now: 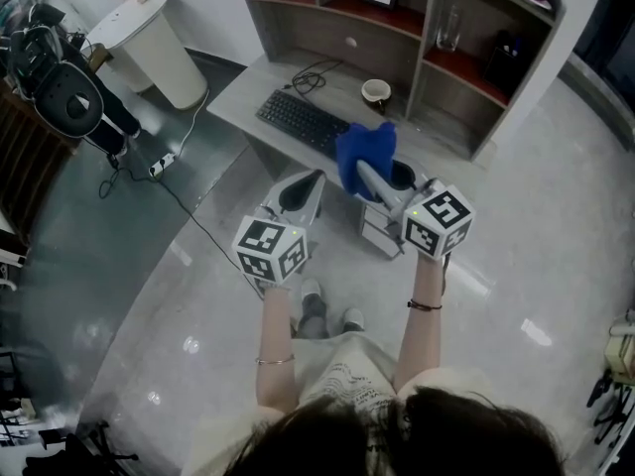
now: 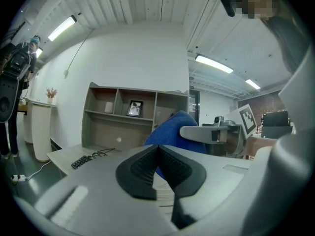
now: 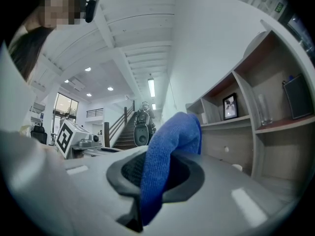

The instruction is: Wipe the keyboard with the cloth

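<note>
Person: hair [image 1: 397,434] fills the bottom edge of the head view, with both forearms raised over the floor.
Right gripper [image 3: 157,171]: jaws clamped on the blue cloth [image 3: 172,136], which stands up in a fold above them.
Left gripper [image 2: 160,168]: jaws together with nothing between them.
Cloth position: centre of the head view, in the air and well apart from the keyboard [image 1: 303,120].
Keyboard: lies slantwise on the worktop [image 1: 248,92], above centre, close along the near edge.
Step in hand: carrying the cloth to the keyboard; no wiping has begun, as I judge it.
Doing it well: lower the loose fold flat onto the keys and stroke along the rows, pressing lightly so the keyboard does not slide.
Edges: strokes toward the bottom of the frame could push the keyboard off the worktop; the left gripper could steady one end.
Open room: the cup [image 1: 376,91] sits near the keyboard's right end, the cable [image 1: 313,75] loops just above, and the floor side is free.
</note>
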`<control>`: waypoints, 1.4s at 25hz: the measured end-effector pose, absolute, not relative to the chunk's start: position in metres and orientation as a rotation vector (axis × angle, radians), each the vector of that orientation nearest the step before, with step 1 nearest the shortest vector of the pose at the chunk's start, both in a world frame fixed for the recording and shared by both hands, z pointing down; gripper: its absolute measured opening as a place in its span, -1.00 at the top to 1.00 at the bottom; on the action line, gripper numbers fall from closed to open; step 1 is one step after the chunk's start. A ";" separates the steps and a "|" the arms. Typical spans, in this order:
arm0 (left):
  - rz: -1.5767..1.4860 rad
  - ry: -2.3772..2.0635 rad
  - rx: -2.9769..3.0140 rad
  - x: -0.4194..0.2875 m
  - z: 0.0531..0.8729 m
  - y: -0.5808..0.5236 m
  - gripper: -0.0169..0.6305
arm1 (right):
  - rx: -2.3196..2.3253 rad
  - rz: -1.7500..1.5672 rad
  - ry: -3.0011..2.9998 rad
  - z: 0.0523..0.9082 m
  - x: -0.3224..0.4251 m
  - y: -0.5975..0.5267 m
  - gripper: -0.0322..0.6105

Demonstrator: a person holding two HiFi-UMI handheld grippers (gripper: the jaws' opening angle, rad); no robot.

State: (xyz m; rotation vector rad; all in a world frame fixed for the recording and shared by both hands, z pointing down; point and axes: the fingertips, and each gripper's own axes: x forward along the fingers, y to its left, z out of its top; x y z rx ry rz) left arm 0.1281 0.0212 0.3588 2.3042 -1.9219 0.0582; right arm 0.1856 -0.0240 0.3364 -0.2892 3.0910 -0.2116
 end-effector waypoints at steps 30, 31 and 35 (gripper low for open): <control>0.035 -1.597 2.499 0.030 0.369 -0.045 0.94 | -0.642 -0.221 3.072 0.348 0.097 -0.069 0.72; 0.036 -1.583 2.508 0.029 0.369 -0.045 0.94 | -0.654 -0.219 3.068 0.347 0.095 -0.068 0.72; 0.041 -1.530 2.541 0.027 0.370 -0.045 0.94 | -0.717 -0.219 3.053 0.347 0.093 -0.067 0.72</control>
